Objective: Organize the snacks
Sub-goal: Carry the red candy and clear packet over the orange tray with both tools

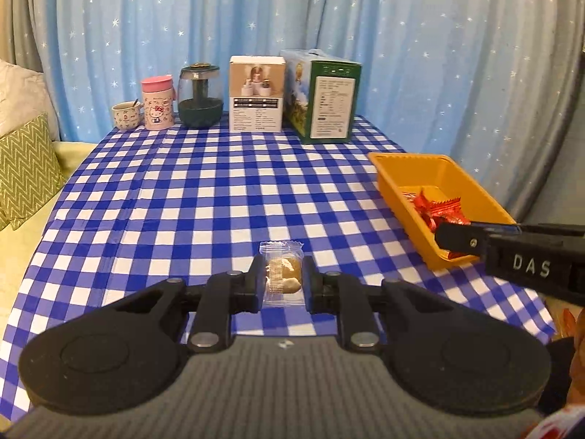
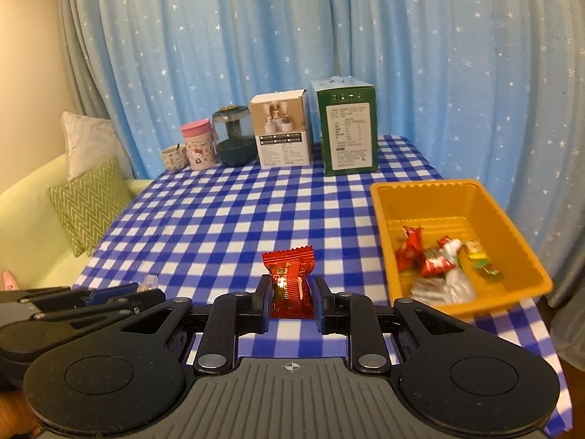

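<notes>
Left gripper (image 1: 283,280) is pinching a clear-wrapped snack (image 1: 282,274), right gripper (image 2: 290,298) is pinching a red candy (image 2: 290,285), orange tray (image 2: 512,219) sitting near.

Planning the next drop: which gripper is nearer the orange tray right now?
Right. The right gripper, holding a red candy, reaches the orange tray. The left gripper, holding a clear-wrapped snack, sits further left over the tablecloth.

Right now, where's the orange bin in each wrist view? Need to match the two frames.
Left wrist: orange bin at right edge, mid-height, its near corner hidden behind the right claw.
Right wrist: bin at right, mid-height, whole rim visible, wrapped snacks inside.
Shared landmark: green box stands just behind the bin at the table's back in both views.
</notes>
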Demonstrator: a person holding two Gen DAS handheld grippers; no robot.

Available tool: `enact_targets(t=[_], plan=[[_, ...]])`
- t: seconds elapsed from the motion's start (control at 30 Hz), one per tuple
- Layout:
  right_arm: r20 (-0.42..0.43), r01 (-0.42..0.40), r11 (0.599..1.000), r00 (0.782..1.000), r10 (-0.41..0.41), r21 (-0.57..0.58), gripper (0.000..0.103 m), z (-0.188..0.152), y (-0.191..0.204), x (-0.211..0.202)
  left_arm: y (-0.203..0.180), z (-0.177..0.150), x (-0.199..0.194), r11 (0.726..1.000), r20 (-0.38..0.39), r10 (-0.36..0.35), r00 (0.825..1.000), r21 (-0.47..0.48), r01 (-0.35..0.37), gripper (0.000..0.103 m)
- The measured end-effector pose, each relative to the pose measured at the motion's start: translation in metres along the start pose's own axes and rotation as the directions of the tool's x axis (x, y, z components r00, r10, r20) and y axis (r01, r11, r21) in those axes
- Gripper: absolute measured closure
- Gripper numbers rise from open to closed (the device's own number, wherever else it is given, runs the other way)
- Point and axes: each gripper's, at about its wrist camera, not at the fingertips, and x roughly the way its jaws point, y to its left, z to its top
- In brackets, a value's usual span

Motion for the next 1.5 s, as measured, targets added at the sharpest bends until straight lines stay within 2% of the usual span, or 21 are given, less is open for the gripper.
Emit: enact_targets(t=[0.43,0.87,1.3,1.5], plan=[[0.000,0.053,0.999,0.999,-0.053,-0.001,0.080,-0.023,-0.021,-0.047,-0.040,-0.002,-0.029,0.996,0.021,-0.079,0.997,0.042,0.078,0.085],[0.025,0.172,0.983,0.984,-0.174,0.059,0.080,-0.018,-0.072,-0.075,-0.085,0.010,-0.017,0.982,-0.001,-0.165,0.986,0.096,0.164,0.085],[0.061,0.241,0.963,0.967,-0.249,0.122,0.080,-0.007,-0.123,-0.091,-0.113,0.027,-0.001,0.969,-0.013,-0.213,0.977,0.126,0.213,0.085],[0.079,0.286,0.945,0.950,-0.301,0.162,0.080,0.002,-0.151,-0.102,-0.125,0.037,0.006,0.962,-0.002,-0.232,0.973,0.149,0.230,0.085]])
